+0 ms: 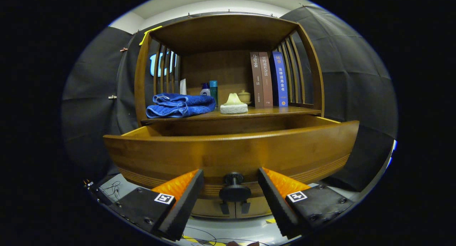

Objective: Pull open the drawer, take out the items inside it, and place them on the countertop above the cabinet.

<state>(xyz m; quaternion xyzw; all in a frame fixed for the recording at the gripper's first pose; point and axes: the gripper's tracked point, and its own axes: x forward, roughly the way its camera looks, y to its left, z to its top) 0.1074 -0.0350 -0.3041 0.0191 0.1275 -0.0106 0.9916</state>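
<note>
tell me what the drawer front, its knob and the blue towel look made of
Drawer front: likely varnished wood, with warm brown grain and a soft sheen. Knob, between the open claw fingers: dark, matte, possibly metal or plastic. Blue towel: soft terry-like cloth, folded with plump rolled edges.

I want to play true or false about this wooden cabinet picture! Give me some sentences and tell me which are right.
1. The drawer is pulled open. True.
2. The gripper has its jaws shut on the drawer knob. False: the jaws stand open, with the knob between them, untouched.
3. A folded blue towel lies on the countertop. True.
4. The books lie flat in a pile. False: they stand upright at the countertop's far end from the towel.
5. The tissue pack sits on top of the towel. False: it rests on the countertop, between towel and books.
</note>
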